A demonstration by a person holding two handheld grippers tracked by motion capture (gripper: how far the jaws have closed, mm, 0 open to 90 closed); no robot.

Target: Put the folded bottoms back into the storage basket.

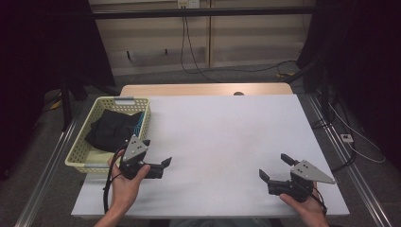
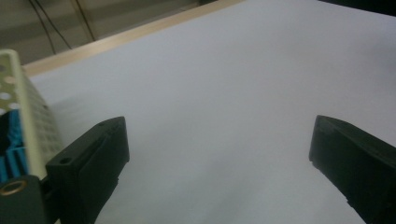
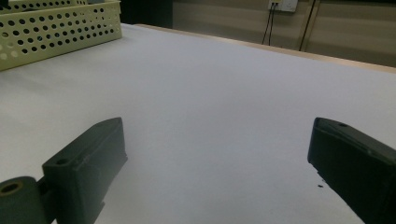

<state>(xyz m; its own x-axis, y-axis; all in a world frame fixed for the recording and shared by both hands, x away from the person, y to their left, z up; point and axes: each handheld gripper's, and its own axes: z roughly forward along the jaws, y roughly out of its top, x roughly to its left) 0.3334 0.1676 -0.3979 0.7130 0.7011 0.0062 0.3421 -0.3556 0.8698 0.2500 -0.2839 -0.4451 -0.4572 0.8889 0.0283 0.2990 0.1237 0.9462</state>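
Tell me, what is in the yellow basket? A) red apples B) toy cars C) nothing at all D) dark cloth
D: in the high view a dark cloth lies bunched in the basket at the table's left edge.

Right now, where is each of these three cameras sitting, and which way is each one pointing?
High view: mounted above the person's side, looking forward and down on the white table; both forearms enter from below, holding the left gripper and right gripper.
Left gripper view: rides the left gripper, looking along its open jaws across the table; the yellow basket sits at its left edge.
Right gripper view: rides the right gripper, facing across the table.
Shared: all three views show the basket and table.
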